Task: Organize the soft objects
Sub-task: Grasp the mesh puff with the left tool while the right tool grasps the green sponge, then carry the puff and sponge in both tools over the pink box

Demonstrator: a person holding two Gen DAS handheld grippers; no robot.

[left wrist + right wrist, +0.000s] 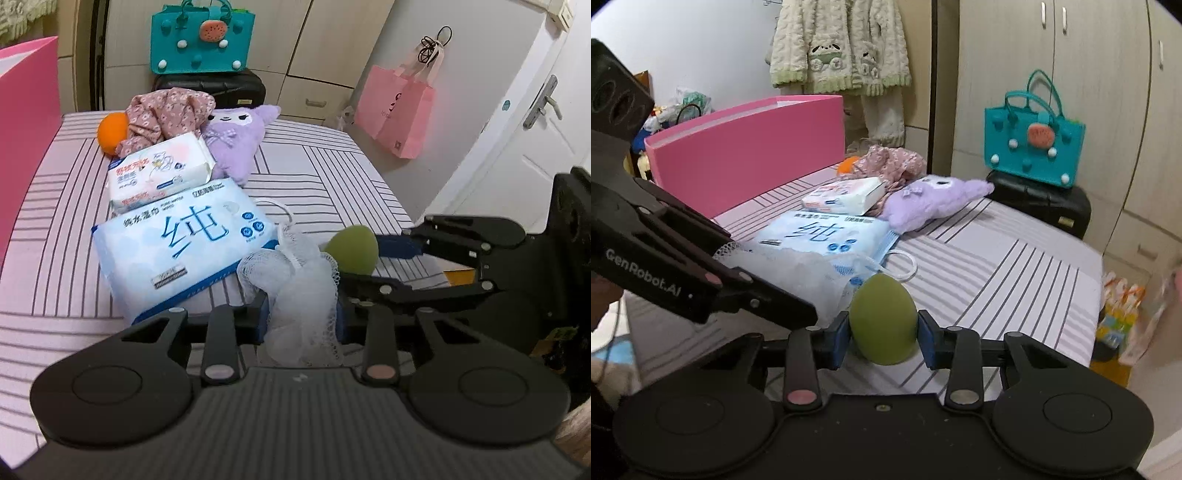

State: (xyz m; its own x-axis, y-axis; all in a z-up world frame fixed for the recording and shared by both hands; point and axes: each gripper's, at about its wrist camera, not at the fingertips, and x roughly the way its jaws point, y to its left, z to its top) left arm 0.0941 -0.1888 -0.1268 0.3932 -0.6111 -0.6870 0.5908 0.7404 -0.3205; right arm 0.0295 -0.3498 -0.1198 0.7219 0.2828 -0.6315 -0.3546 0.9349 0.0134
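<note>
Striped pink-and-white bedding (pixel 332 166) covers the bed that carries everything, with a tall pink box (pixel 746 147) standing along its far side, most likely the place the soft things are meant to go. Near the bed's front edge the left gripper (pixel 301 317) has its blue pads pressed in on a white mesh bath pouf (pixel 295 295), bunching the netting so it cannot slip; its cord loop trails onto the sheet. Just beside it the right gripper (pixel 882 332) straddles a green egg-shaped makeup sponge (pixel 882 321), one pad at each flank, touching it or very nearly, at the widest part, which suits a squashy round thing that would squirt out of a lower pinch. The sponge appears to rest on the bedding. Behind the pouf, toward the bed's middle, lie a blue wet-wipe pack (pixel 181 251) and a white tissue pack (pixel 159 170); farther back sit a purple plush toy (pixel 236 140), a floral cloth (pixel 166 110) and an orange ball (pixel 112 131), all untouched, so sorting looks barely begun.
</note>
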